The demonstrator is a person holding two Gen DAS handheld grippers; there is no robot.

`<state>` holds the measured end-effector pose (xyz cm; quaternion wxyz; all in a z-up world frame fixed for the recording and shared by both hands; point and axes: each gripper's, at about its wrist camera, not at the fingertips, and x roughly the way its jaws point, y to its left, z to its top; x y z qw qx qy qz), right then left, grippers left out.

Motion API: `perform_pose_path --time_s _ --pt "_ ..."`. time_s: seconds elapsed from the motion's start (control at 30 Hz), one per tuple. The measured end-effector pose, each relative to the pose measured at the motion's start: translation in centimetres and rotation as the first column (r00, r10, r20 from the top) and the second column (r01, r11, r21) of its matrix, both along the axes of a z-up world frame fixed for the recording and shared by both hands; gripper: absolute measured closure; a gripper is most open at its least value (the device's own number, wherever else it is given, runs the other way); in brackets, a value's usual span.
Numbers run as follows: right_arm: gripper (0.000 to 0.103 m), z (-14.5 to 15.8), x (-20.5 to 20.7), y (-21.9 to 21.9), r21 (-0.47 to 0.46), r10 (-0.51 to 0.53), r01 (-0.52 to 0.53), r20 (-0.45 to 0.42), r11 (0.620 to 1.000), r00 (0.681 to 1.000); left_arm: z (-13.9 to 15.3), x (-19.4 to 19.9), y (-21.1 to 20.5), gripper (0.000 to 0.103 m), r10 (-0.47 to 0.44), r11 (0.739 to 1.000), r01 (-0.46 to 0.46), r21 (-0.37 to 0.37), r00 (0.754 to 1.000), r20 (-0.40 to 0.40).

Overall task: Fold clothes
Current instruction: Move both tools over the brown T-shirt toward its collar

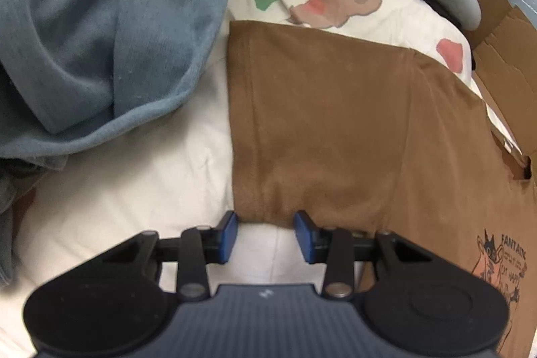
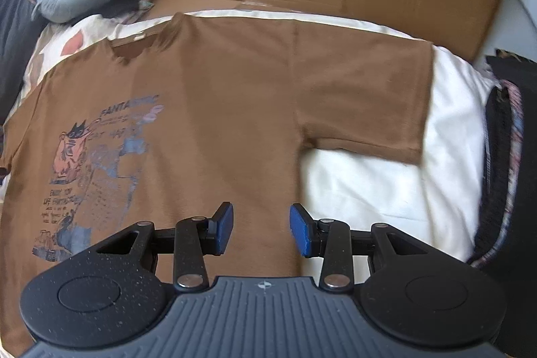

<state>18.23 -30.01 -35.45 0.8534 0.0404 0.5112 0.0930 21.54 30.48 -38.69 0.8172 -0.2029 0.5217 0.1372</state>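
On the white bed [image 2: 369, 190] the brown T-shirt [image 2: 218, 89] lies flat, print up, sleeves spread, with the left tool [image 1: 265, 234] and right tool [image 2: 261, 228] gaping empty at its edges, seemingly poised to pinch fabric.

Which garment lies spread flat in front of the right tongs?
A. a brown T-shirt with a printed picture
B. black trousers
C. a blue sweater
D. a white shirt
A: the brown T-shirt lies flat on the white bedding, its print visible, before the open right tongs.
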Motion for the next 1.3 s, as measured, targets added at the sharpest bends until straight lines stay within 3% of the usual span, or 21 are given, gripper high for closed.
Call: perform_pose_path --time_s 0.3,0.5,0.73,0.93,1.0,1.03,1.17,1.3 --pt "0.059 -0.3 0.7 2.0 0.013 0.071 -0.071 -0.005 0.997 0.997 1.1 -1.5 1.7 0.068 0.127 0.986 -0.116 -0.118 0.988 0.085" --pt "0.059 -0.1 2.1 4.2 0.016 0.149 -0.149 0.007 0.989 0.989 0.2 -1.2 2.6 0.068 0.191 0.969 -0.175 -0.173 0.978 0.078" --pt "0.059 1.3 5.2 8.6 -0.008 0.308 -0.308 0.037 0.951 0.951 -1.9 -1.9 4.0 0.066 0.326 0.898 -0.297 -0.324 0.945 0.038" --pt "0.059 2.8 8.4 14.0 -0.025 0.446 -0.446 0.057 0.895 0.893 -3.1 -3.2 5.0 0.067 0.462 0.799 -0.401 -0.448 0.886 0.032" --pt "0.059 3.1 9.3 15.9 -0.027 0.488 -0.487 0.057 0.873 0.871 -3.0 -3.3 5.2 0.075 0.465 0.806 -0.403 -0.433 0.884 0.044" --pt "0.059 3.1 9.7 16.6 -0.025 0.503 -0.502 0.053 0.864 0.863 -2.9 -3.3 5.2 0.092 0.462 0.815 -0.401 -0.419 0.885 0.052" --pt "0.059 2.1 10.3 18.8 -0.022 0.545 -0.544 0.017 0.839 0.838 -1.6 -3.5 5.3 0.096 0.438 0.857 -0.375 -0.353 0.892 0.115" --pt "0.059 0.3 10.3 19.4 -0.036 0.555 -0.556 -0.031 0.831 0.831 -0.4 -2.9 5.3 0.096 0.370 0.905 -0.315 -0.286 0.914 0.167"
